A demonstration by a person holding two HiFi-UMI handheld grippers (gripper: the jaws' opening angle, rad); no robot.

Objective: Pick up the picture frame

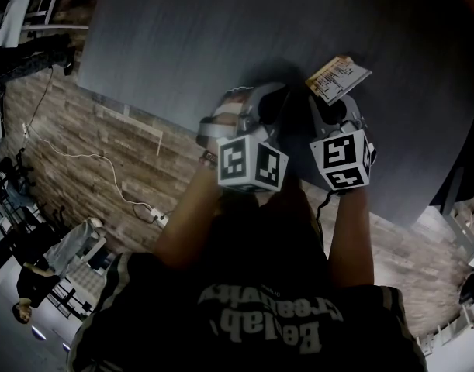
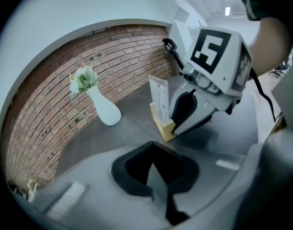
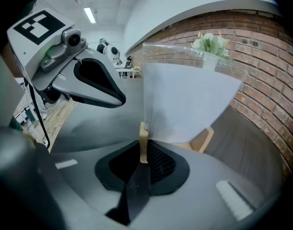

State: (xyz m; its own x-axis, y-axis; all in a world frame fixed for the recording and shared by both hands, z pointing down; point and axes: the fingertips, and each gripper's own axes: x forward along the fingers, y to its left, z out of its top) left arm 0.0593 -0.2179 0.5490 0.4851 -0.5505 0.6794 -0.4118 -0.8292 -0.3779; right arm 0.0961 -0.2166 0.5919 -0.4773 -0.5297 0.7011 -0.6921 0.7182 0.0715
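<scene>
The picture frame (image 1: 339, 77), a clear panel in a pale wooden base, is at the near right part of the dark table (image 1: 221, 37). My right gripper (image 1: 330, 101) is shut on it. In the right gripper view the wooden base (image 3: 144, 143) is pinched between the pads and the panel (image 3: 184, 99) rises above. The left gripper view shows the frame (image 2: 160, 99) upright with the right gripper (image 2: 184, 115) clamped on its base. Whether the base touches the table I cannot tell. My left gripper (image 1: 274, 93) hovers just left of the frame, shut and empty, its jaws (image 2: 156, 171) meeting.
A white vase with pale flowers (image 2: 104, 110) stands on the table beyond the frame, near a brick wall (image 2: 50, 109). The flowers (image 3: 211, 43) show over the panel's top. A white cable (image 1: 105, 169) trails on the wooden floor left of the table.
</scene>
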